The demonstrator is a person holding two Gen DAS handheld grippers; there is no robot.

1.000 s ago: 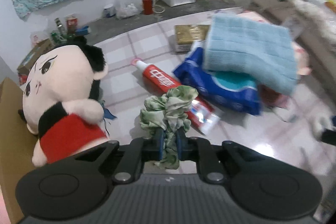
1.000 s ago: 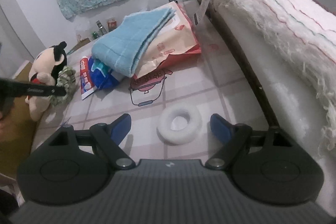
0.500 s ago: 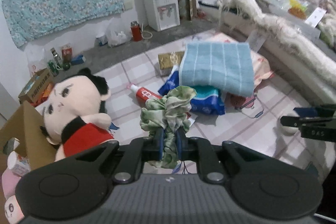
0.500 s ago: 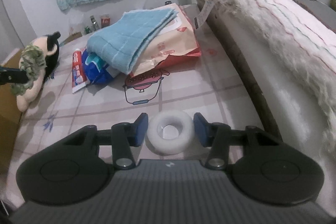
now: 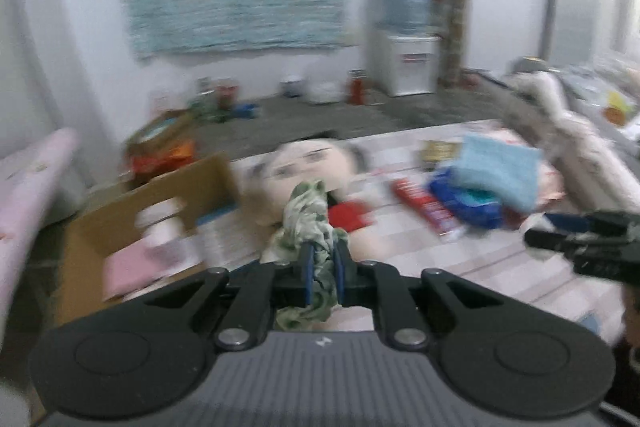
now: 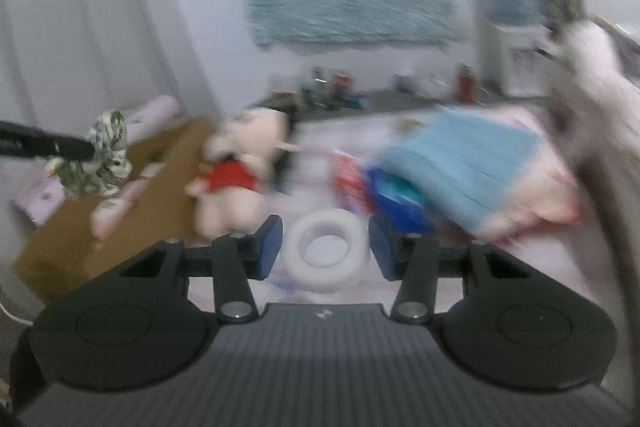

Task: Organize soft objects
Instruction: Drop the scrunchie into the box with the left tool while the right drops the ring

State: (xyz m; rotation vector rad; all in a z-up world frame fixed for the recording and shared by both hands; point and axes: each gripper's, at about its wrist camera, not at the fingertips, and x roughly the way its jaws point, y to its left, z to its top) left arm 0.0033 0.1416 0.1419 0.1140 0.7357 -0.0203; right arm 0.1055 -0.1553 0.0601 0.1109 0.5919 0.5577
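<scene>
Left wrist: scrunchie (image 5: 310, 227) pinched inside left gripper (image 5: 322, 281).

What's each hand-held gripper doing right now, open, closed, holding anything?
Left hand-held gripper: shut on the green scrunchie.
Right hand-held gripper: closed on the white tape roll.

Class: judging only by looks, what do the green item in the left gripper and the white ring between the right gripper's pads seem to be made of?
Green scrunchie: likely thin woven fabric, matte; it gathers in ruffled folds. White ring: perhaps wound tape or foam, smooth and matte; blur leaves it open.
</scene>
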